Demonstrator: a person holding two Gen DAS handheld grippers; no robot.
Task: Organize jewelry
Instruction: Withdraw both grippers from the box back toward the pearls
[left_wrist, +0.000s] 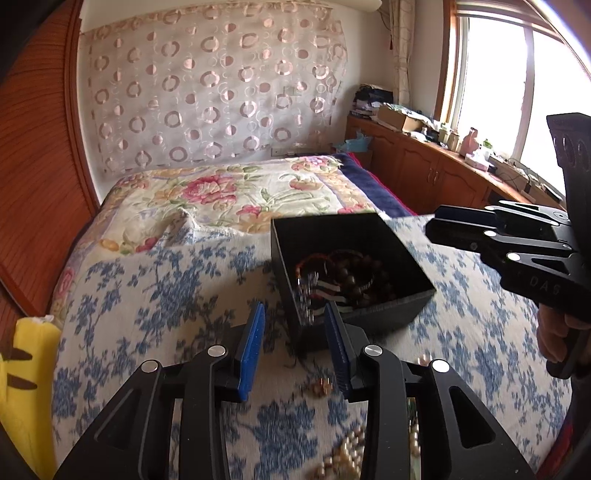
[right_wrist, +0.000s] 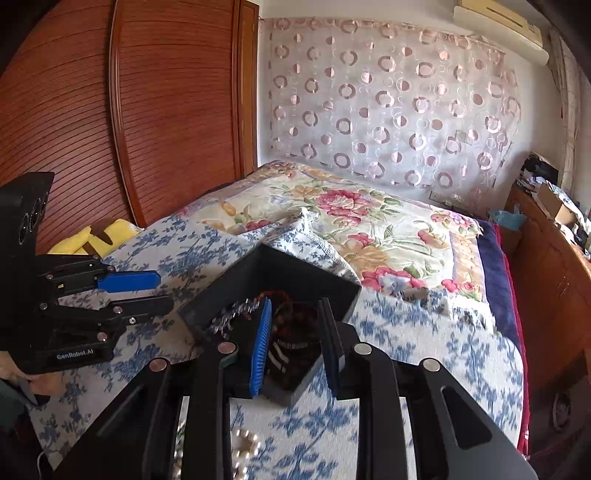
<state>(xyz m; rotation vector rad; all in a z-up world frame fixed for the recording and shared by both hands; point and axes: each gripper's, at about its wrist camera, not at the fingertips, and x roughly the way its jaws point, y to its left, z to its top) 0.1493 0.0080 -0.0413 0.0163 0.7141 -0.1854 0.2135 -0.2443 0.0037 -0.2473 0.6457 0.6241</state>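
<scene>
Nearby, both tools released: left tool (left_wrist: 295, 347), right tool (right_wrist: 295, 343) flank black box (left_wrist: 369, 236); pearls (right_wrist: 245, 448) loose on bedspread (left_wrist: 166, 295).

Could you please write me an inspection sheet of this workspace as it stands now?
Surface: bed with blue floral cover; a flowered blanket behind.
Job's things: black box open, holding dark bead bracelets; pearl strand loose on the cover.
Clutter: yellow plush at the bed's edge.
Grippers: left gripper open, empty, near the box; right gripper open, empty, over the box.
Cables: nothing seen.
Surroundings: wooden wardrobe, patterned curtain, window, cluttered cabinet.
</scene>
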